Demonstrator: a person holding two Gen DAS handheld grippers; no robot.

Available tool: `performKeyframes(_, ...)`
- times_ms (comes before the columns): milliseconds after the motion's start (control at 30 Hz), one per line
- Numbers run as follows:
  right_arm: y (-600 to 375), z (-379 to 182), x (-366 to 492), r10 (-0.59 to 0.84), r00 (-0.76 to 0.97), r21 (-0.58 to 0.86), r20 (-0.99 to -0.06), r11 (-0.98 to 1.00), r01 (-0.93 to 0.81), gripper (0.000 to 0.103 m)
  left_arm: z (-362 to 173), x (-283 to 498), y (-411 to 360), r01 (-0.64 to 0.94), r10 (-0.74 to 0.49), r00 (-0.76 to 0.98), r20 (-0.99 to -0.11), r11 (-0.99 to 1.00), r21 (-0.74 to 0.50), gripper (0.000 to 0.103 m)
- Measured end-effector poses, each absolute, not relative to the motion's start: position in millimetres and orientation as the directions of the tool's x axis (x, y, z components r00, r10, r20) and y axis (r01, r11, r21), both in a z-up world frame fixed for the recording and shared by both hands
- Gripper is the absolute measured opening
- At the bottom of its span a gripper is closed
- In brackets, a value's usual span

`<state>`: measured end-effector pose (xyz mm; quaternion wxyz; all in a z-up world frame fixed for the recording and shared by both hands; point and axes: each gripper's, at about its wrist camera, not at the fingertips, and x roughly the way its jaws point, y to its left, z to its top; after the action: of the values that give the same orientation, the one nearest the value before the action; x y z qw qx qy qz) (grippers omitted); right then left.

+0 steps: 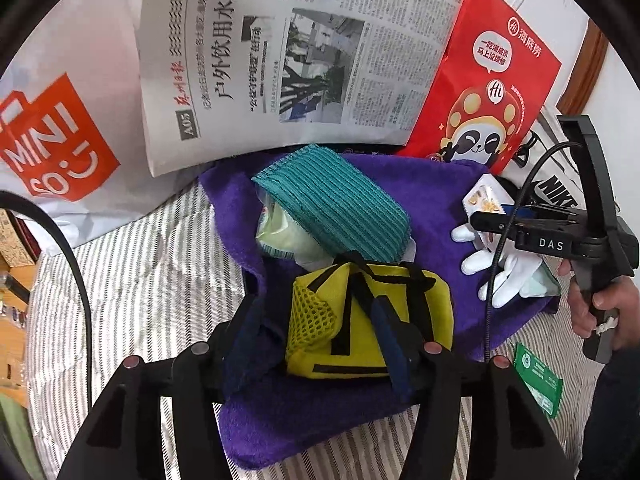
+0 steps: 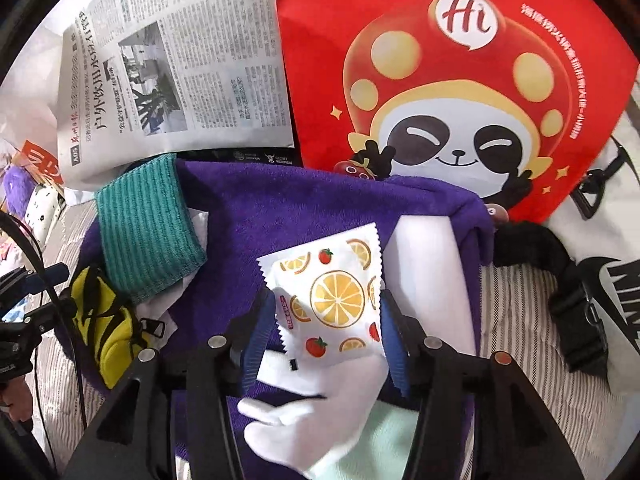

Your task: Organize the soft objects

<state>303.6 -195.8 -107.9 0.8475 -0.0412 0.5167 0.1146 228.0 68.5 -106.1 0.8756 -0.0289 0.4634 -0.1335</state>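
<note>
A purple towel [image 1: 432, 196] lies on the striped bedsheet and also shows in the right wrist view [image 2: 280, 216]. On it are a teal ribbed cloth [image 1: 332, 204], a yellow pouch with black straps [image 1: 372, 316] and white gloves [image 1: 500, 276]. My left gripper [image 1: 316, 344] is wide open, its fingers on either side of the yellow pouch. My right gripper [image 2: 324, 320] is shut on a white wet-wipe packet printed with oranges [image 2: 328, 292], just above the white gloves [image 2: 320, 412]. The teal cloth [image 2: 144, 232] and yellow pouch [image 2: 108, 328] lie to its left.
A newspaper [image 1: 288, 48], a red panda-print paper bag [image 1: 488, 80] and a white Miniso bag [image 1: 52, 136] stand at the back. A white Nike bag [image 2: 600, 264] with black straps lies on the right. A green packet [image 1: 536, 376] lies on the striped sheet [image 1: 140, 280].
</note>
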Motion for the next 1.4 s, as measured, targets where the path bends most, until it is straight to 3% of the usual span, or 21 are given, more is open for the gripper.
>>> performKeyframes(267, -194.9, -86.3, 289.6, 0.167, 0.468, 0.059, -0.868, 0.970, -0.237, 0.067, -86.6, 211.2, 73.0, 0.204, -0.244, 0.560, -0.792, 0.967, -0.153, 0.056)
performKeyframes(567, -206.9, -85.3, 270.7, 0.157, 0.473, 0.059, -0.867, 0.975, -0.215, 0.067, -72.8, 193.4, 70.5, 0.221, -0.235, 0.572, -0.786, 0.967, -0.128, 0.056)
performKeyframes(900, -228.5, -66.7, 173.3, 0.171, 0.508, 0.054, -0.844, 0.970, -0.237, 0.067, -71.6, 166.3, 54.5, 0.268, -0.271, 0.564, -0.780, 0.954, -0.138, 0.056)
performKeyframes(1400, -248.0, -126.9, 88.8, 0.168, 0.395, 0.059, -0.903, 0.960, -0.273, 0.067, -82.9, 125.3, 32.6, 0.314, -0.330, 0.518, -0.789, 0.932, -0.183, 0.056)
